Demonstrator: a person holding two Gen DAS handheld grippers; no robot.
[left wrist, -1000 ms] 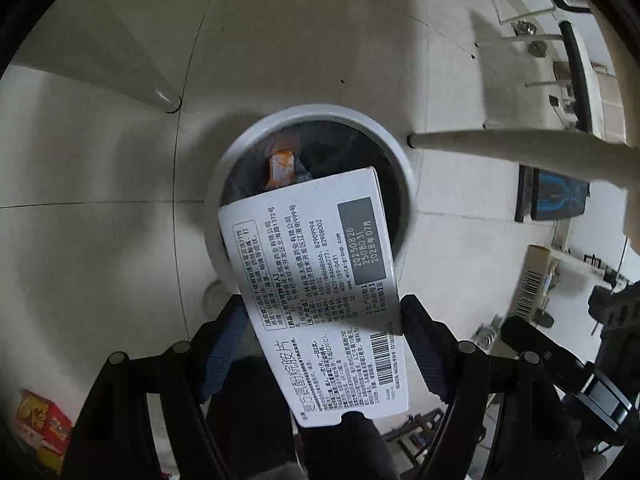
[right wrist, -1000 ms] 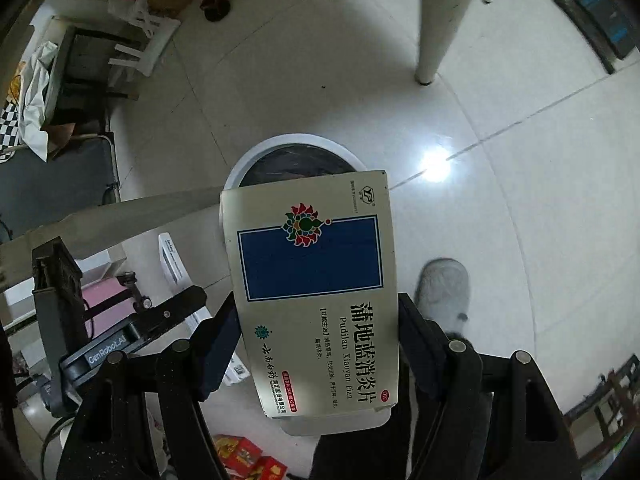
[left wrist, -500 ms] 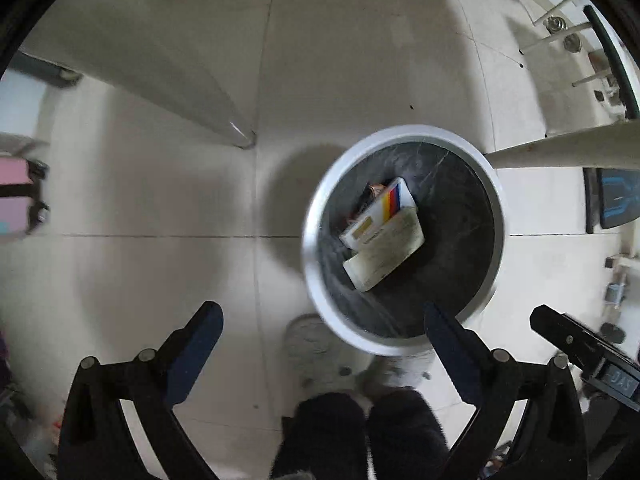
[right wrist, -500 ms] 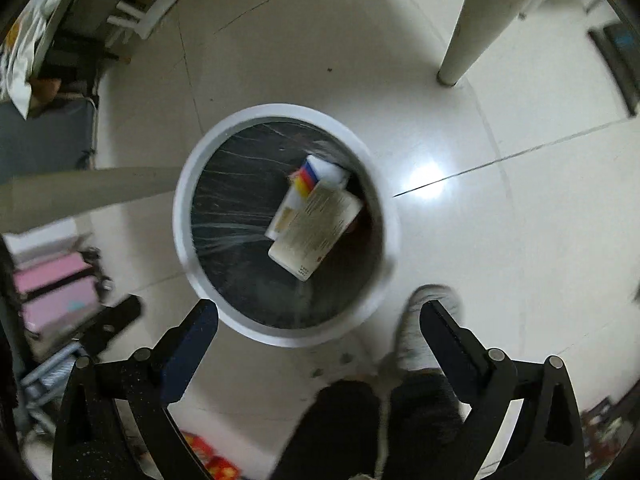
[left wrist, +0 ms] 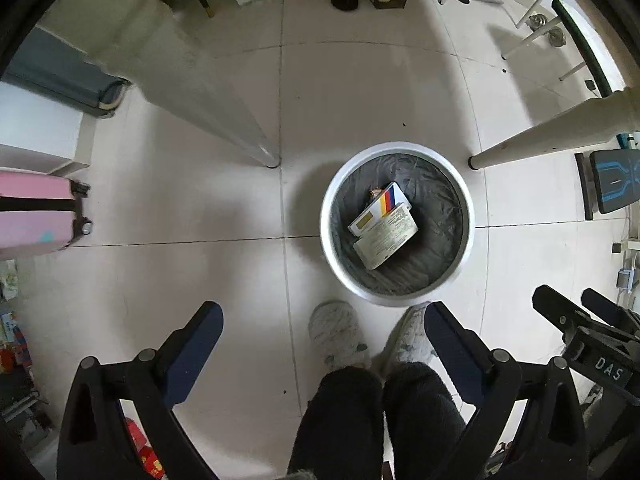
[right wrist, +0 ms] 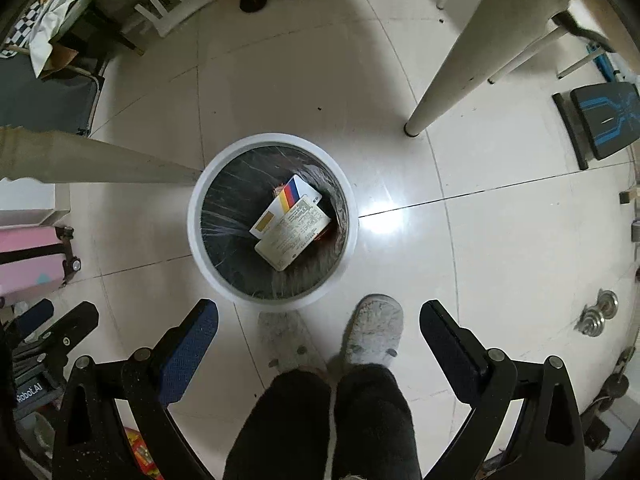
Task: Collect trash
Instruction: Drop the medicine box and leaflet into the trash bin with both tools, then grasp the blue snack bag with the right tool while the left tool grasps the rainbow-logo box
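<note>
A round white trash bin [left wrist: 469, 208] with a dark liner stands on the tiled floor; it also shows in the right wrist view [right wrist: 196, 236]. Two flat medicine boxes lie in it: a cream printed box [left wrist: 386, 238] [right wrist: 294, 236] on top of a white box with coloured stripes [left wrist: 380, 206] [right wrist: 286, 200]. My left gripper [left wrist: 322, 320] is open and empty, high above the floor, left of the bin. My right gripper [right wrist: 318, 318] is open and empty, above the bin's near side.
The person's slippered feet [left wrist: 336, 332] [right wrist: 376, 328] stand beside the bin. Table legs [left wrist: 552, 136] [right wrist: 452, 76] slant nearby. A pink suitcase [left wrist: 36, 216] is at left. A dark blue-marked object [left wrist: 612, 184] lies at right. Clutter lines the far wall.
Both grippers opened and dropped their medicine boxes into the bin. Both have since risen, so the bin looks smaller and farther away.
</note>
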